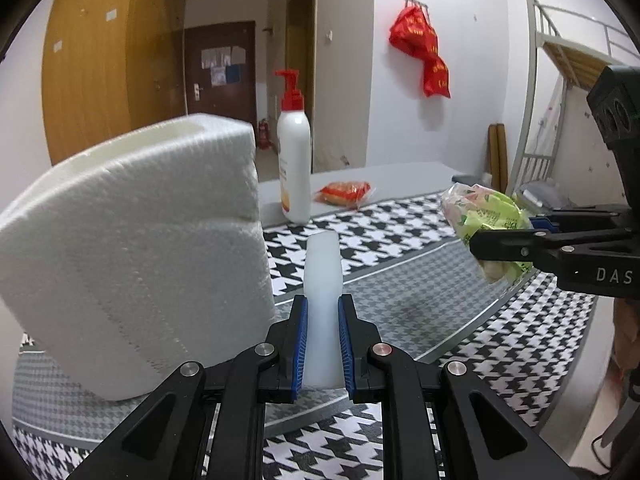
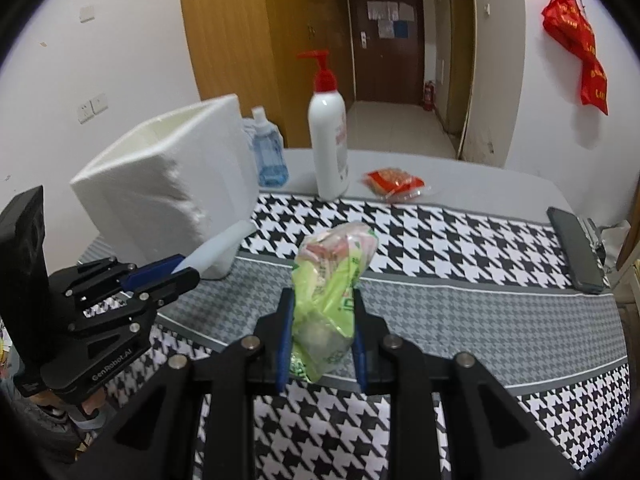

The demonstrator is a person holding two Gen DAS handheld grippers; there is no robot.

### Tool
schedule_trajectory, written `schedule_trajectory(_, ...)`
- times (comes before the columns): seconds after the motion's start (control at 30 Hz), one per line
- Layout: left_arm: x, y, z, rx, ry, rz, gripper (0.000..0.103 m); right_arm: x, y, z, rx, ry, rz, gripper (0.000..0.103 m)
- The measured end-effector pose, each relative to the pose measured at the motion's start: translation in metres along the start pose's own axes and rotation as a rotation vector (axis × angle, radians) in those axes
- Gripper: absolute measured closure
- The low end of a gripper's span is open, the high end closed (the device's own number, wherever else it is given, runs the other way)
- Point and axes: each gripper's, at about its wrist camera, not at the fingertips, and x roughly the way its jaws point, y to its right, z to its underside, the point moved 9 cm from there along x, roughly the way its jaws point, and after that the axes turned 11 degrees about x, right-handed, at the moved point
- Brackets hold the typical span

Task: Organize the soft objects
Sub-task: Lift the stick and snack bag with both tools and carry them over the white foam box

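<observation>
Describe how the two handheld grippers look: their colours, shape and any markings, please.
Both are black scissor-style linkages with silver round rivets and blue ribbed pads on the fingers. The left gripper carries white lettering "GenRobot.AI" on its body, seen from the right wrist view. The right gripper shows white letters "DAS" on its side. No cables are visible.

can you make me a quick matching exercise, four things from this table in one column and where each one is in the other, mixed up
Things:
1. green snack bag
2. white flap of the foam bin
3. red snack packet
4. dark phone

Places:
A. lying on the plain grey table beside the white pump bottle
B. clamped in the left tool
C. flat at the far right edge of the houndstooth cloth
D. clamped in the right tool, off the cloth

Pairs: 1-D, 2-B, 3-A, 4-C
</observation>
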Motion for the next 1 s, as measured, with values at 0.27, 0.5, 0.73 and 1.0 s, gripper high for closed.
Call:
schedule_trajectory(0.27,-0.041,-0.004,-0.008,-0.028,0.062,-0.035,0.087,-0.022,-0.035,-0.010,-0.051,0.066,-0.066,0.074)
schedule_trajectory(0.5,-0.066,-0.015,-0.011,-0.049,0.096,-0.092,0.087,-0.022,-0.062,-0.011,-0.090,0.081,-0.130,0.074)
schedule_trajectory(0.73,-0.089,-0.037,-0.008,-0.090,0.117,-0.173,0.087,-0.022,-0.090,-0.011,-0.133,0.092,-0.187,0.074)
schedule_trajectory(1.0,-0.109,-0.060,0.002,-0.138,0.128,-0.246,0.087,-0.018,-0.120,-0.012,-0.185,0.087,-0.240,0.074)
